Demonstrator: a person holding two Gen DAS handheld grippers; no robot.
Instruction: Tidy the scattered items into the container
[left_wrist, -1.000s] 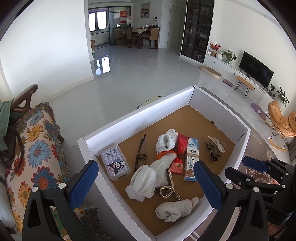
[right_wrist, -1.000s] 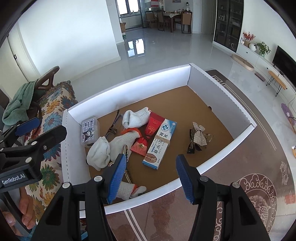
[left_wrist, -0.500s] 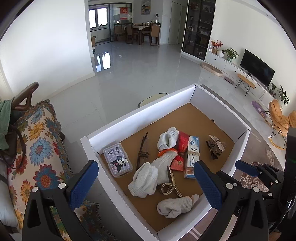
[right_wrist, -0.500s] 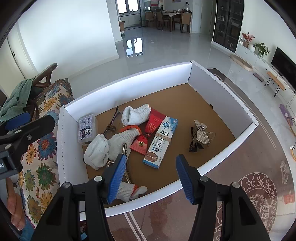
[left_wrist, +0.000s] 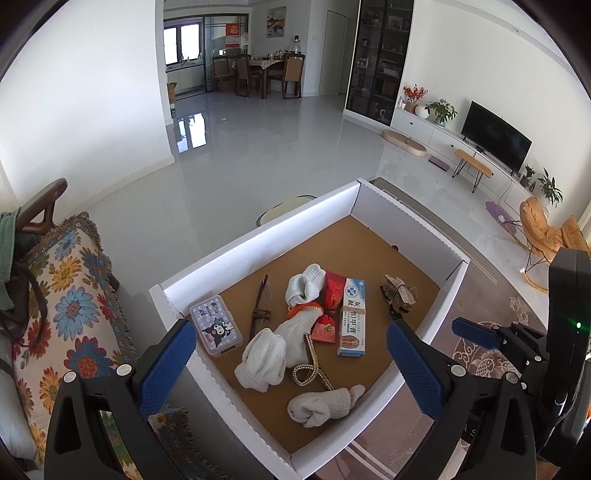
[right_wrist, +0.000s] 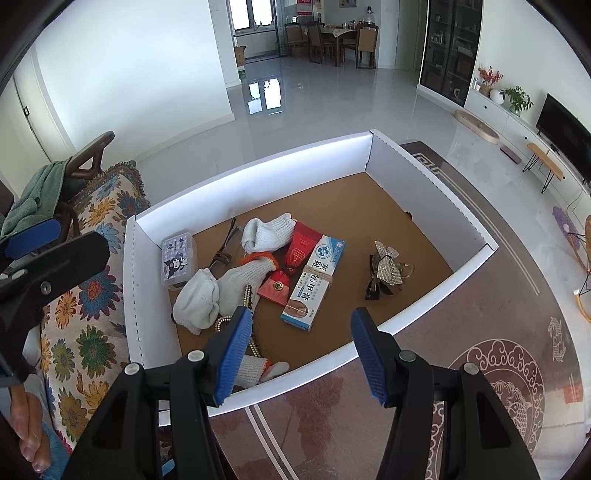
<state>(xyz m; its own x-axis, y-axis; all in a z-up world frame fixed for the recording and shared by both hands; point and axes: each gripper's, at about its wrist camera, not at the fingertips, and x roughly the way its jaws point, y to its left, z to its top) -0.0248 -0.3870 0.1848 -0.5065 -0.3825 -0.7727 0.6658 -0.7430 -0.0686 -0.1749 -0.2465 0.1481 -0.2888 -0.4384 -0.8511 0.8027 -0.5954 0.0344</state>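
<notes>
1. Left tongs (left_wrist: 291, 349): jaws spread wide, blue pads facing each other, nothing between them; raised and angled downward.
2. Right tongs (right_wrist: 301, 349): jaws parted, empty, raised and tilted downward.
3. Bare hand (right_wrist: 26, 428): fingers wrapped around the left tongs' handle, at the right wrist view's lower left edge.

1. All the items are held inside the tray (right_wrist: 424, 166), on its floor.
2. The plastic case (right_wrist: 178, 258) is set by the left wall.
3. The folded glasses (right_wrist: 223, 247) are placed just right of it.
4. The ointment box (right_wrist: 314, 280) is laid mid-floor, partly over the red packets (right_wrist: 291, 266).
5. The bow (right_wrist: 386, 267) is found well to the right.
6. The bead strand (left_wrist: 312, 363), possibly a necklace, is laid between gloves (left_wrist: 262, 358) near the front wall.
</notes>
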